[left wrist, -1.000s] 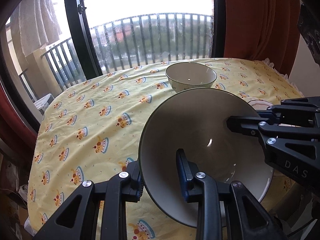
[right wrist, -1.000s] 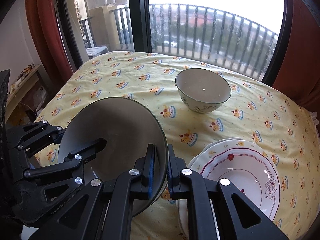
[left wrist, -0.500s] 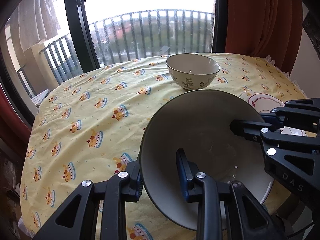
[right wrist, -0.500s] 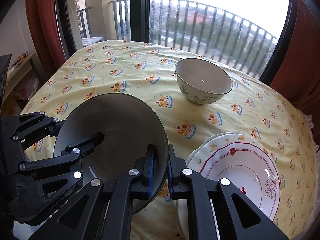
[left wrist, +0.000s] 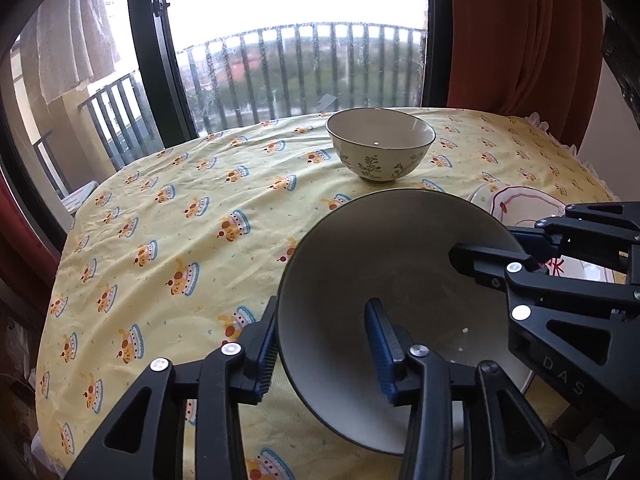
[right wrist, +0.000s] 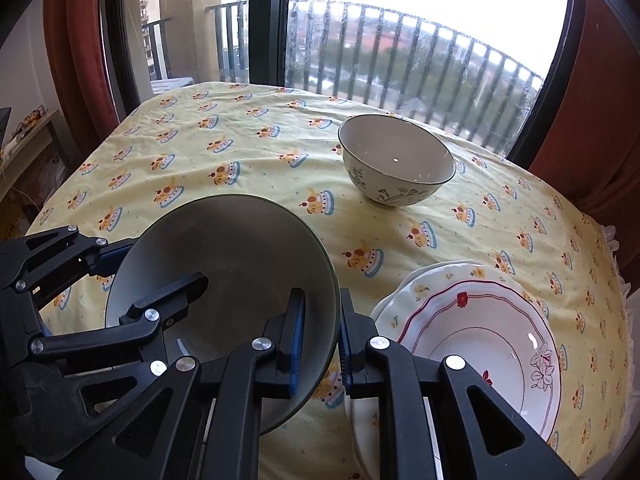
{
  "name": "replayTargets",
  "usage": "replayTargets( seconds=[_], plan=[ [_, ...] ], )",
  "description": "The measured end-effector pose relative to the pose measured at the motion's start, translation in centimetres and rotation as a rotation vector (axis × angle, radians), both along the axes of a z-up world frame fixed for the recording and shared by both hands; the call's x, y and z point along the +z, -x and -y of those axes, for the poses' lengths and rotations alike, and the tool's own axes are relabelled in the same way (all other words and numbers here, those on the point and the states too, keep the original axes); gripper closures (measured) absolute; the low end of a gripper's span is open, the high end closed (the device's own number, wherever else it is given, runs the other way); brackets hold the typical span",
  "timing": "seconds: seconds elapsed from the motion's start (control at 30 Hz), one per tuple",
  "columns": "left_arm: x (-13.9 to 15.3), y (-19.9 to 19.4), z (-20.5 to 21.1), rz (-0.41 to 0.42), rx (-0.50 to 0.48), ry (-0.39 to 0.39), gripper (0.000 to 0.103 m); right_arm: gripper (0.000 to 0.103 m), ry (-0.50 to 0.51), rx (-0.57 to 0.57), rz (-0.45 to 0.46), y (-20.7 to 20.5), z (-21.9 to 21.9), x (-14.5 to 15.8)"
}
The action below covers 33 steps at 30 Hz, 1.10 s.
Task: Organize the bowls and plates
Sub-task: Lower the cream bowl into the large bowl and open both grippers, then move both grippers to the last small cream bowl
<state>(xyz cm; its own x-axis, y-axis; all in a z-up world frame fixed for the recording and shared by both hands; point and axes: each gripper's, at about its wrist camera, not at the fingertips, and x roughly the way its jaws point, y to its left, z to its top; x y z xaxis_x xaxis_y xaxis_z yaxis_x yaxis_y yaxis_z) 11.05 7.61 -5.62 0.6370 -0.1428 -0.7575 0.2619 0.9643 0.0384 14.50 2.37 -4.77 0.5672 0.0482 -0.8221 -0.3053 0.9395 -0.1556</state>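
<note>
the desk (left wrist: 168,216) under its yellow cloth carries the stacked plates (right wrist: 472,344) at the near right. the grey bowl (left wrist: 384,280) sits tilted beside them. the left hand-held gripper (left wrist: 320,344) has just been opening, its jaws now apart astride the rim. the right hand-held gripper (right wrist: 320,332) has just been opening slightly, its pads looking barely clear. the bowl could tip or slide off the near edge if it is unsupported. "das" is readable on the right one.

A table draped in a yellow tablecloth (right wrist: 256,152) with small printed motifs stands against a large window (left wrist: 296,20) with a dark frame. Outside, a balcony railing (right wrist: 420,60) crosses a view of trees and roofs under a bright overcast sky. Rust-red curtains (left wrist: 520,40) hang on both sides. A pale cloth (left wrist: 68,40) hangs over the balcony.
</note>
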Motion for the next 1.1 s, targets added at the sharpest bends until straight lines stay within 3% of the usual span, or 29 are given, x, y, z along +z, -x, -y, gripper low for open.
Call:
replayTargets(
  seconds=[0.07, 0.1, 0.2, 0.5, 0.73, 1.1],
  plan=[
    [0.1, 0.4, 0.2, -0.003, -0.006, 0.005, 0.034, 0.071, 0.000, 0.007, 0.003, 0.3, -0.1, 0.2],
    [0.3, 0.6, 0.3, 0.002, -0.012, 0.003, 0.033, 0.059, -0.003, 0.008, 0.012, 0.5, 0.0, 0.4],
    [0.7, 1.3, 0.7, 0.022, -0.022, -0.004, 0.028, 0.036, -0.011, -0.001, 0.060, 1.3, 0.2, 1.4],
    [2.9, 1.4, 1.4, 0.065, -0.006, 0.009, 0.025, 0.034, -0.029, -0.012, 0.111, 1.7, 0.9, 4.0],
    [4.8, 0.1, 1.8, 0.097, 0.000, 0.010, 0.023, 0.034, -0.078, -0.045, 0.093, 0.1, 1.9, 5.6],
    [7.5, -2.7, 2.6, 0.145, 0.025, 0.038, 0.018, 0.029, -0.110, -0.074, 0.170, -2.4, 3.3, 8.6]
  ],
)
